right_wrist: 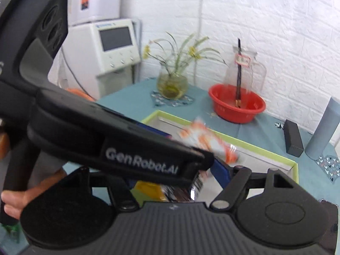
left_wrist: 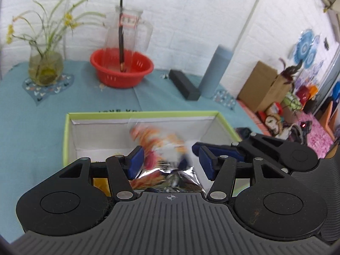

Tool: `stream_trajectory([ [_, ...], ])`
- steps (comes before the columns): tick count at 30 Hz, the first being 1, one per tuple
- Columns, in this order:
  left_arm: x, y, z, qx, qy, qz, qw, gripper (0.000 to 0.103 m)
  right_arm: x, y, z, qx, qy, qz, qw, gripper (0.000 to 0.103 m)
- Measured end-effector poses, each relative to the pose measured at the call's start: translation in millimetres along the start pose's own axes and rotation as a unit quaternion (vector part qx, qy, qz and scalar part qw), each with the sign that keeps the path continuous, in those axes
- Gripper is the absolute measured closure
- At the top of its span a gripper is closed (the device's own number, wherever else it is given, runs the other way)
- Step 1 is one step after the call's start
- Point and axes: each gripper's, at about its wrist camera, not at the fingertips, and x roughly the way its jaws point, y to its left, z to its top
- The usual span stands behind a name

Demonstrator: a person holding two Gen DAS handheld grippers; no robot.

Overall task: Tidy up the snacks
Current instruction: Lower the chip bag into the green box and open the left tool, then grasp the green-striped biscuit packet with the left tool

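An orange-and-white snack bag (left_wrist: 161, 142) with a foil end hangs blurred above the green-rimmed white box (left_wrist: 140, 113). My left gripper (left_wrist: 171, 162) is shut on the bag, its blue pads on either side of the foil end. My right gripper (left_wrist: 197, 146) reaches in from the right and is shut on the same bag at its right edge. In the right wrist view the bag (right_wrist: 204, 138) lies over the box (right_wrist: 255, 146) between the right gripper's (right_wrist: 178, 170) fingers. The left gripper's body crosses in front and hides its left finger. A yellow packet (left_wrist: 99, 182) lies in the box.
On the teal tablecloth behind the box stand a red basket (left_wrist: 121, 68), a glass jug with a dark stick (left_wrist: 129, 27), a vase with a plant (left_wrist: 45, 65), a black block (left_wrist: 183, 85) and a grey-blue cylinder (left_wrist: 214, 72). A hand (right_wrist: 21, 193) holds the left gripper's handle.
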Motion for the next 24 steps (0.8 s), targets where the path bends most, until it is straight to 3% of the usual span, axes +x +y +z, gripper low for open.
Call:
stream_trajectory([
  [3,21.0,8.4,-4.3,0.014,0.001,0.021,0.9997,0.040,20.2,-15.8,-8.1,0.011,0.014,0.003,1.000,0.012],
  [5,17.5,13.8,-7.1,0.010,-0.011,0.027,0.9995,0.032,19.8,-23.7,-15.4,0.023,0.012,0.007,1.000,0.012],
  [14,-50.2,3.1,-25.9,-0.002,-0.057,0.016,0.9983,0.025,-65.3,-19.6,-46.3,0.058,-0.049,0.006,0.997,0.011],
  [20,-110.5,-20.2,-85.6,0.012,-0.074,-0.001,0.9972,0.020,-146.2,24.5,-98.7,0.069,-0.081,0.007,0.994,0.011],
  [24,-139.8,-28.2,-137.4,0.013,-0.079,0.010,0.9967,0.019,-184.9,63.4,-137.6,0.090,-0.105,0.042,0.990,0.011],
])
